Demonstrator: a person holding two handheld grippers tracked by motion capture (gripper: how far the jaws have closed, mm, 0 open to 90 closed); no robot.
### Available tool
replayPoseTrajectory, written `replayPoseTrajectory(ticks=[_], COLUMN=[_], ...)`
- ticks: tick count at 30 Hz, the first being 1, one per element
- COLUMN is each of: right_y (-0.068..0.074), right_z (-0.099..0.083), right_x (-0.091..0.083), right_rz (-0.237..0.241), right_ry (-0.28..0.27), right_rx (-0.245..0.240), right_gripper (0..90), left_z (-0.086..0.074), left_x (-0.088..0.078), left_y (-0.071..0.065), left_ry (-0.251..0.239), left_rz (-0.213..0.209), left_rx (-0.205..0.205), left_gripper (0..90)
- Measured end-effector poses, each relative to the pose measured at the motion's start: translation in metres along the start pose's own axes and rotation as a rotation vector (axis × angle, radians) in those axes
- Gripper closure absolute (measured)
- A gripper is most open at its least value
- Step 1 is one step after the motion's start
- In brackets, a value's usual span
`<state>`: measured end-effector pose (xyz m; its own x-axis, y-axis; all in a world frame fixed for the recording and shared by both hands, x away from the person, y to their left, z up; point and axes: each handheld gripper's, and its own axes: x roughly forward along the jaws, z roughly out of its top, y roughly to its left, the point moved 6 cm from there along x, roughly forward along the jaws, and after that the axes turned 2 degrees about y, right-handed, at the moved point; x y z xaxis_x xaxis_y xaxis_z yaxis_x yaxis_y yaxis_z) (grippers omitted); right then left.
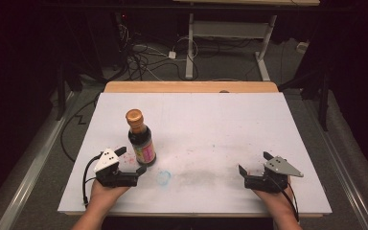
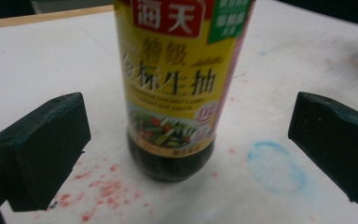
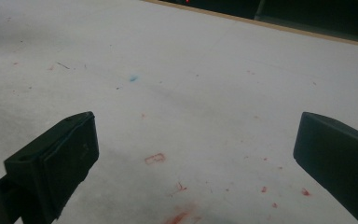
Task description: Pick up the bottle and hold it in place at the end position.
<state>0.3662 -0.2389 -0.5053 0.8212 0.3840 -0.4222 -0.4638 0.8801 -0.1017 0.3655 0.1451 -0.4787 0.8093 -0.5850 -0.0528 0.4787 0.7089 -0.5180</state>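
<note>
A dark soy sauce bottle (image 1: 141,138) with a copper cap and a yellow label stands upright on the white table sheet (image 1: 211,124), left of centre. My left gripper (image 1: 131,160) rests on the sheet just in front of it, open, its jaws wide on either side of the bottle's base without touching it. In the left gripper view the bottle (image 2: 177,88) stands close up between and beyond the left gripper (image 2: 186,149). My right gripper (image 1: 255,163) lies open near the front right of the sheet, with nothing between its jaws, and the right gripper (image 3: 196,158) faces bare sheet.
A faint blue ring (image 1: 164,177) marks the sheet right of the left gripper, with red specks (image 2: 102,189) near the bottle. A wooden edge (image 1: 191,86) runs along the far side. Beyond it are cables (image 1: 143,57) and a desk frame (image 1: 230,38) on the floor.
</note>
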Motion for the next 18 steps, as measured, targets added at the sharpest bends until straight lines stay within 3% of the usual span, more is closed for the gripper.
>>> replayPoseTrajectory(ticks=[1,7,12,15,18], right_y=[0.000,0.000,0.000,0.000,0.000], right_z=[0.000,0.000,0.000,0.000,0.000], right_x=[0.000,0.000,0.000,0.000,0.000], right_rz=[-0.001,0.002,-0.001,-0.004,-0.004], right_ry=[0.000,0.000,0.003,0.003,0.000], right_rx=[0.001,-0.002,-0.002,0.000,-0.002], right_gripper=[0.6,0.9,1.2,1.2,1.3], left_z=[0.001,0.008,0.013,0.018,0.022], left_x=[0.000,0.005,0.016,0.027,0.034], left_y=[-0.002,-0.009,-0.007,-0.007,-0.004], left_ry=[-0.001,-0.019,-0.007,-0.021,-0.014], left_rz=[-0.012,-0.007,-0.007,0.002,0.002], left_rx=[-0.013,0.008,0.004,0.028,0.018], left_gripper=[0.0,0.0,0.0,0.0,0.1])
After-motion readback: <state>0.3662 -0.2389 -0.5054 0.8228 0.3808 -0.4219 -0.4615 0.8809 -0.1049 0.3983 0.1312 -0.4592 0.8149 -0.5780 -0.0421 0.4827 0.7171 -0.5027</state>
